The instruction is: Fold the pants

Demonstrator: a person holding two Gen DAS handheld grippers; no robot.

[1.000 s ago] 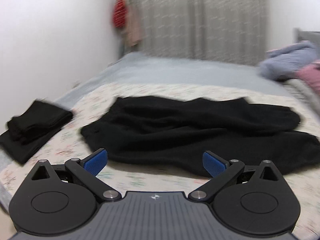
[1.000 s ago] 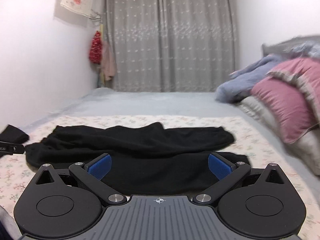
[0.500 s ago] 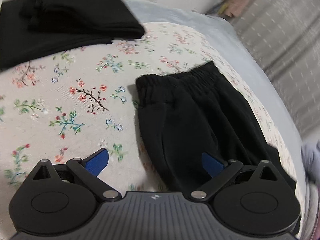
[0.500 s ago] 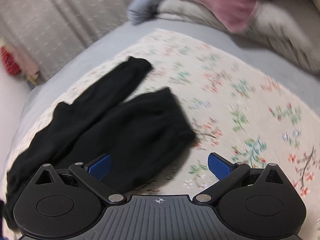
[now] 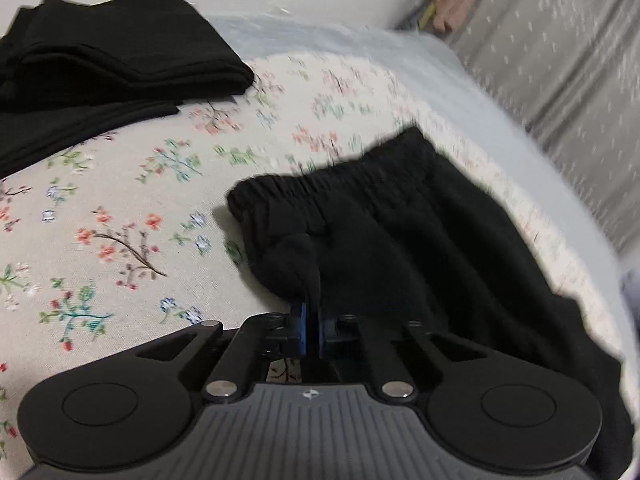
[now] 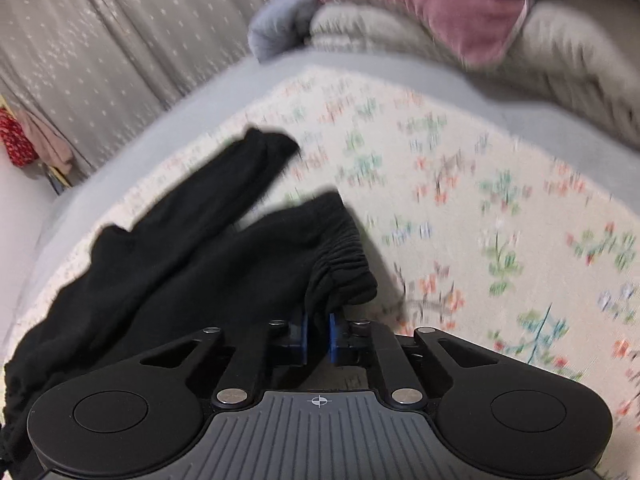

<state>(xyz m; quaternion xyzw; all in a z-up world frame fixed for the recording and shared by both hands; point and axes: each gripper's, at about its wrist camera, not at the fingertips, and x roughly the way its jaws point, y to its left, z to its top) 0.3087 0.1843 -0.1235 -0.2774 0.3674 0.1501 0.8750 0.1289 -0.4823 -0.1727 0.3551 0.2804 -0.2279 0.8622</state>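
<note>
Black fleece pants [image 5: 400, 240]: I am pinching waistband in my left claw [image 5: 311, 330], ankle cuff in my right claw [image 6: 318, 334], both having just been closing, for folding lengthwise.

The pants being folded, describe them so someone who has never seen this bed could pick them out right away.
On the bed, find the flowered sheet. The pants lie spread out across it, black, with a gathered waistband near the left claw and a gathered cuff by the right claw. Unlike the neat black folded stack at the sheet's corner, they are unfolded and pinched in both claws.
</note>
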